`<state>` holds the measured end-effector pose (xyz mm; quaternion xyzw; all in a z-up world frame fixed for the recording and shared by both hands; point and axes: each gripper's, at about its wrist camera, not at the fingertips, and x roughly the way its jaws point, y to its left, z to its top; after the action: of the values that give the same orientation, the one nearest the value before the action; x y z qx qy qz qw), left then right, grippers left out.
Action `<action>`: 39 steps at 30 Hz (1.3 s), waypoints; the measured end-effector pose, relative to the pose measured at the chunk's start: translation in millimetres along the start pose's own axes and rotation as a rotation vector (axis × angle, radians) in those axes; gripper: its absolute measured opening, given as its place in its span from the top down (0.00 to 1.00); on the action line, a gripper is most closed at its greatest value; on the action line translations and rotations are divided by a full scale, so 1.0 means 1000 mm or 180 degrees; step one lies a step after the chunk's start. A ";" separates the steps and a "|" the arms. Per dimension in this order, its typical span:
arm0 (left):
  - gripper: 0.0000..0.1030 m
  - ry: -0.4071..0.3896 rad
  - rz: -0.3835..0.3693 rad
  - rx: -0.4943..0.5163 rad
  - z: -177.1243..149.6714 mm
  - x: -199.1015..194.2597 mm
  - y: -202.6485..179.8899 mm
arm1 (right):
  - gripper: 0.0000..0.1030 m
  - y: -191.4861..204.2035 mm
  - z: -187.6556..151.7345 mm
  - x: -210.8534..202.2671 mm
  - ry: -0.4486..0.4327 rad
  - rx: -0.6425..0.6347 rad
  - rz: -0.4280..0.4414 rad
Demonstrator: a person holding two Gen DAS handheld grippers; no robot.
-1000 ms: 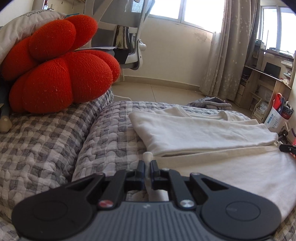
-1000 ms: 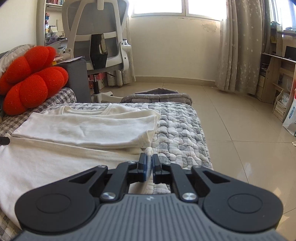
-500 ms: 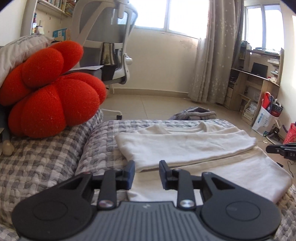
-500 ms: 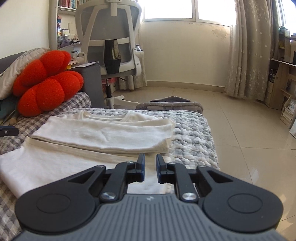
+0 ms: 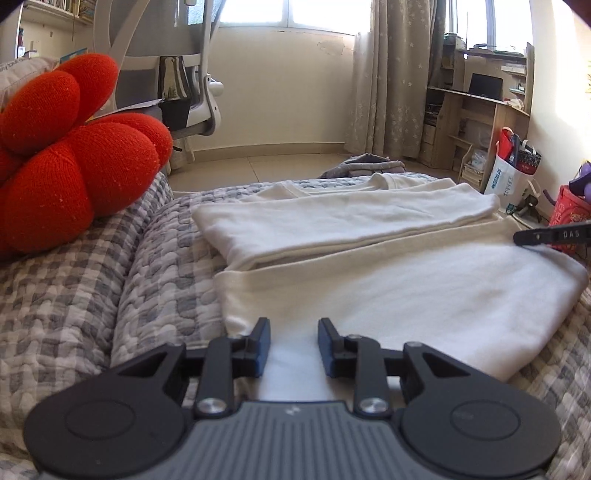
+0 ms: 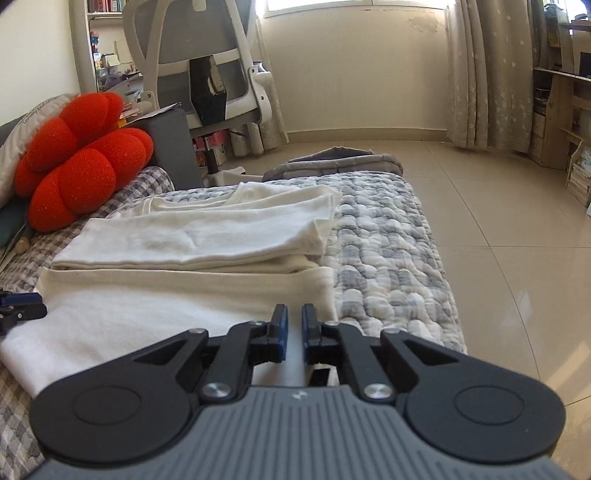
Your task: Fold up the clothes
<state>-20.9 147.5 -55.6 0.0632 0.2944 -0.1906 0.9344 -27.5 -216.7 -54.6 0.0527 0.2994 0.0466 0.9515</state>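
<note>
Shirt [image 5: 369,266] on quilt [image 5: 166,258]; cushion [image 5: 74,155] left.

Bright window [image 5: 295,11] backlight; fisheye bends edges; foreground perhaps slightly soft.

Two handheld grippers point forward, level and low: the left gripper [image 5: 293,330] has its jaws spread wide apart and holds nothing, while the right gripper [image 6: 294,319] has its jaws parted by only a narrow gap, also holding nothing.
</note>
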 end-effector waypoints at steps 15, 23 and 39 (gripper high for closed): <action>0.71 -0.0064 -0.0539 0.0428 -0.017 -0.014 -0.047 | 0.72 0.088 -0.046 -0.034 0.0054 -0.0865 0.0581; 0.70 -0.0158 -0.0432 0.0208 -0.039 -0.043 -0.003 | 0.74 0.021 -0.058 -0.065 -0.0023 -0.0284 0.0515; 0.62 0.0021 -0.0530 -0.0080 0.016 -0.069 0.006 | 0.61 0.021 -0.019 -0.088 0.0106 -0.0218 0.0574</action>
<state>-62.5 171.7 -2.7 0.0274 0.3041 -0.2637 0.9150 -112.1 -204.8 -17.7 0.0461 0.3075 0.1432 0.9396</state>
